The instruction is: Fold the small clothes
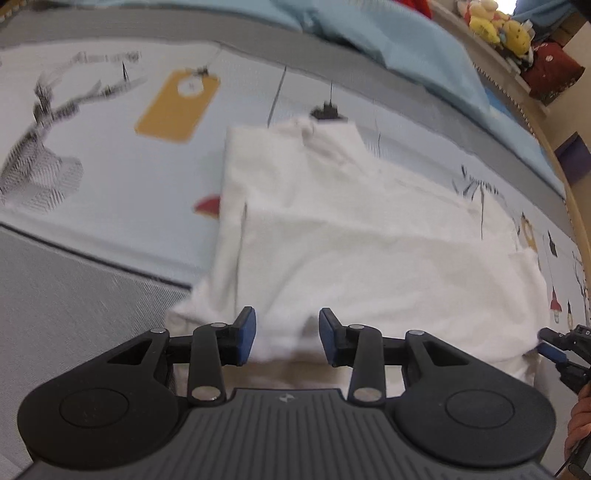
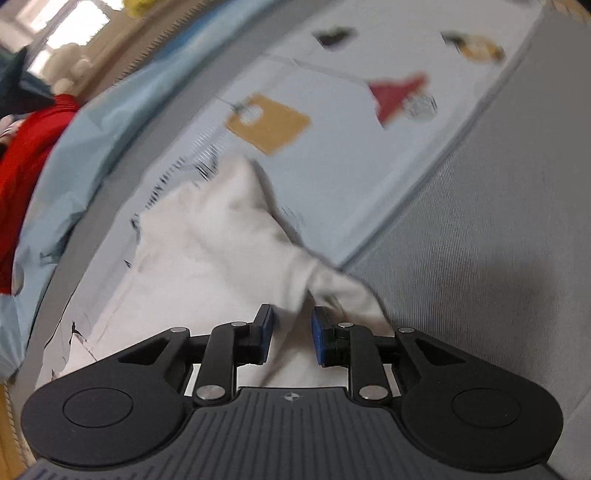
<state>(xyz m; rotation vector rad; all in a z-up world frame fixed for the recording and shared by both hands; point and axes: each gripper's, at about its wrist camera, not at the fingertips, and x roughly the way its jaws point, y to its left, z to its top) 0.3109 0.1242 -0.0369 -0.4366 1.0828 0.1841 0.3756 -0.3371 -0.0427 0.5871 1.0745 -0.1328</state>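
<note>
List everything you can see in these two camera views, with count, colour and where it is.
White cotton garment: one, white, partly folded on the printed sheet.
Printed bed sheet: one, pale blue with yellow tag and red lamp drawings, under the garment.
Grey woven mat border: one, grey, beside the sheet.
Light blue quilt: one, bunched at the far edge.
Plush toys: several, mostly yellow, on the far shelf.
Red cloth: one, beyond the quilt.
Left tongs: black, blue pads, open over the garment's near edge.
Right tongs: black, blue pads, open, fabric between.

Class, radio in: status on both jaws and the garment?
Left gripper open, right gripper open, both over cloth. White garment partly folded on bed. Nothing obstructing.
</note>
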